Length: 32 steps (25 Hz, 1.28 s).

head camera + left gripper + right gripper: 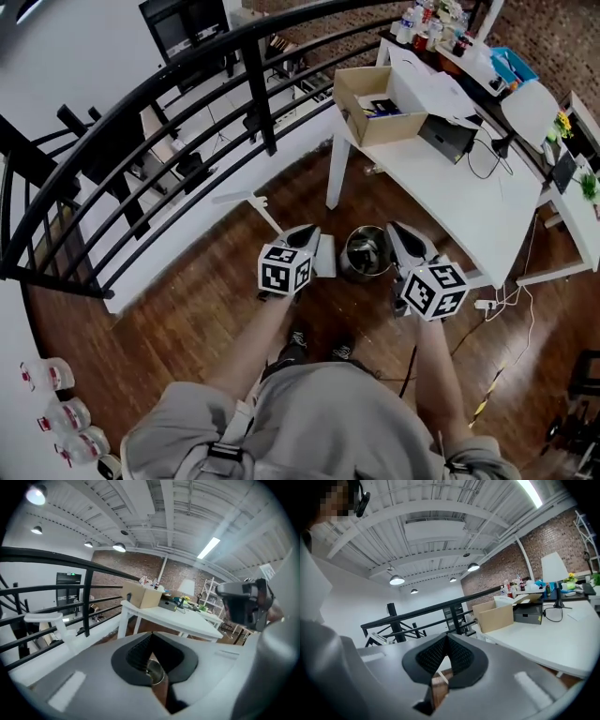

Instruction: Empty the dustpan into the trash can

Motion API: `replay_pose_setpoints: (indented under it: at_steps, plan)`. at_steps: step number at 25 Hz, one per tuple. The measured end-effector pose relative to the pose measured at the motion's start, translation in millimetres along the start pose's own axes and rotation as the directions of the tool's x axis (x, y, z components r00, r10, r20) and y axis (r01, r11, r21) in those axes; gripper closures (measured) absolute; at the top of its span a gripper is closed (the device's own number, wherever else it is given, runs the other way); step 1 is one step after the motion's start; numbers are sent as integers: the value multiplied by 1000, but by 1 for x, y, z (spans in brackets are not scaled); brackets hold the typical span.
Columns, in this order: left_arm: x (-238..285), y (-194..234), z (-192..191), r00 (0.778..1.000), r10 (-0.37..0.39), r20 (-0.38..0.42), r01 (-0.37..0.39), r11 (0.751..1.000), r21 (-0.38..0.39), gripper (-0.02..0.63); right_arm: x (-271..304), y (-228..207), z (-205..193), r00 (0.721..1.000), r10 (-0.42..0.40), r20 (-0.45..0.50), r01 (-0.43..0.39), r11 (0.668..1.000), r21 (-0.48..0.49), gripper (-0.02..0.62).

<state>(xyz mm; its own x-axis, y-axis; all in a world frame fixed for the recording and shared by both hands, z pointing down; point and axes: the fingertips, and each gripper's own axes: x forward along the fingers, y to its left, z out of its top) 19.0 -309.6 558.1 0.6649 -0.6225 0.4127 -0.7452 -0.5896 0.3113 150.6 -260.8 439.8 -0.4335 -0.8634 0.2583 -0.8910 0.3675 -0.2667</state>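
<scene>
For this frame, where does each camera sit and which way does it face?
Head view: on the person's head, looking steeply down at the can on the floor; both forearms, left tongs and right tongs show.
Left gripper view: on the left tongs, facing along its shut tips toward the table.
Right gripper view: on the right tongs, facing box and railing past its shut tips.
Shared: both gripper views show table, box and railing.

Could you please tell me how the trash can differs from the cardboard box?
The trash can is round and shiny metal; the cardboard box is rectangular and brown. The trash can stands on the wooden floor; the cardboard box sits on the white table. Both are open on top.
</scene>
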Motion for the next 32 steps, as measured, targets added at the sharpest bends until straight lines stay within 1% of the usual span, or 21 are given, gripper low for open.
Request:
replay_pose_setpoints:
  at_steps: [3,6,10,14,16,19,24,32]
  plan:
    - [-5,-43,42,994,-102,41,101,995,20,600,-5,0,16,999,1,36,0,1000,-12,595]
    - [-15,-82,82,975,-202,88,196,978,74,600,-10,5,33,997,20,73,-18,999,-28,595]
    - [-32,-118,118,952,-278,130,261,956,137,600,-18,16,57,992,53,117,-49,998,-37,595]
    - [-41,-140,136,940,-313,135,284,938,199,600,-24,20,69,988,65,137,-58,997,-58,595]
    - [-42,-147,142,935,-327,138,295,931,214,600,-25,20,71,988,65,139,-56,996,-64,595]
    - [-41,-154,146,931,-340,137,306,926,220,600,-25,19,72,988,61,138,-52,996,-72,595]
    - [-38,-157,146,930,-346,122,314,922,226,600,-29,15,75,988,55,144,-46,996,-71,595]
    - [-36,-158,150,928,-349,129,316,922,223,600,-33,11,77,986,61,157,-51,996,-69,595]
